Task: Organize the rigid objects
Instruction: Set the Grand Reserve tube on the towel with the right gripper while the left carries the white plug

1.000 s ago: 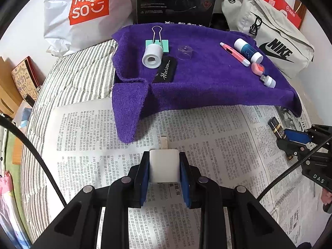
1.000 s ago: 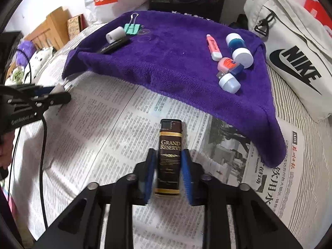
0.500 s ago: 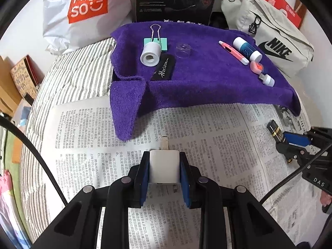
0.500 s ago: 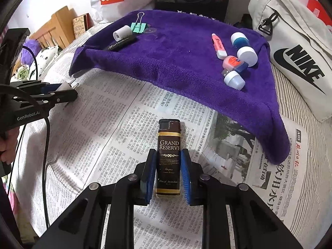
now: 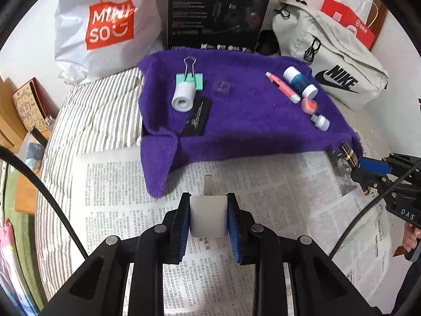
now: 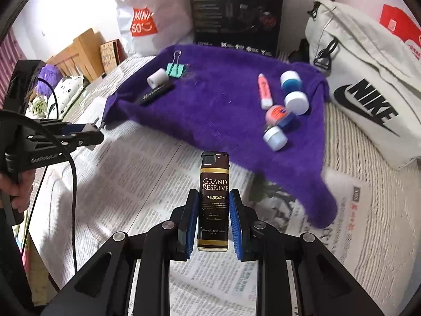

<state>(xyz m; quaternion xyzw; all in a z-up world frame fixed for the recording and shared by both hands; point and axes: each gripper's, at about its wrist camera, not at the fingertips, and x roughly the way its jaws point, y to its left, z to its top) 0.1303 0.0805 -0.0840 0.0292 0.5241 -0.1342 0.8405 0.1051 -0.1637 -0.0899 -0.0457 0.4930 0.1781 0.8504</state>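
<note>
My left gripper (image 5: 208,220) is shut on a white plug adapter (image 5: 208,216), held above the newspaper (image 5: 263,184) just short of the purple towel (image 5: 250,121). My right gripper (image 6: 213,216) is shut on a brown lighter (image 6: 213,202) marked Grand Reserve, held over the newspaper (image 6: 147,173) before the towel (image 6: 215,105). On the towel lie a white roll (image 5: 183,97), a green binder clip (image 5: 190,79), a black case (image 5: 198,117), a clear cap (image 5: 221,89), a pink pen (image 5: 282,90), a blue-white tube (image 5: 300,83) and a small pink-blue item (image 5: 311,110).
A Miniso bag (image 5: 105,26), a black box (image 5: 218,10) and a grey Nike bag (image 5: 329,60) stand behind the towel. The striped bedding (image 5: 86,121) lies left. The other gripper shows at the right edge of the left wrist view (image 5: 350,158) and at the left edge of the right wrist view (image 6: 97,131).
Both grippers have drawn back and risen a little with their objects; the towel now sits farther off in both views. The grips have not changed.
</note>
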